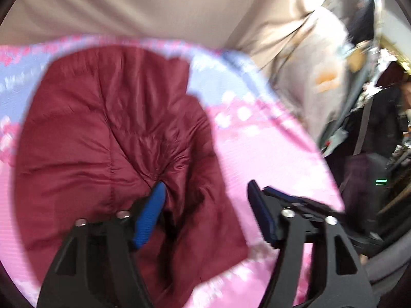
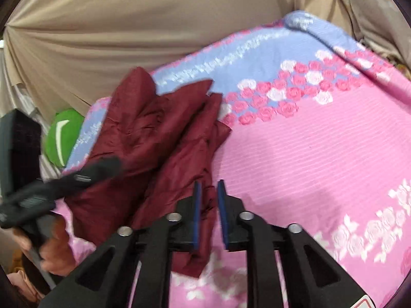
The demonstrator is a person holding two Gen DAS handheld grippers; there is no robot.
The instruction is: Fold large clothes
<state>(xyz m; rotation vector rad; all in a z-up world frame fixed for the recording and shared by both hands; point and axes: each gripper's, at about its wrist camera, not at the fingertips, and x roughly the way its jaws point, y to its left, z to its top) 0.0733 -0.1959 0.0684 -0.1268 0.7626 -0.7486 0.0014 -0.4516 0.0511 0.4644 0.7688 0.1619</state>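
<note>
- A bed with a pink bedspread — rose print, a pale blue band toward the far side — fills both views, and a beige curtain hangs behind it.
- The maroon jacket lies crumpled on the bedspread, left of the middle of the bed as the right wrist view shows it. Its long axis runs from the near edge away toward the blue band, leaning left.
- The left tongs stand wide open right over the jacket. One blue pad presses into a puckered fold of the cloth while the other hangs clear over bare bedspread, so nothing is clamped.
- The right tongs are drawn narrow, with a strip of the jacket's near edge between the pads. A thin gap shows beside the cloth, so I cannot tell whether they truly pinch it.
- Both are at the jacket, the left deeper over the bulk — the right sits at the near hem. My guess is that the next move turns on this: the bulk lies ahead and to the left of the right tongs, so any fold or spread would be drawn along that axis.
- A green cushion sits past the bed's left edge, apart from the jacket.
</note>
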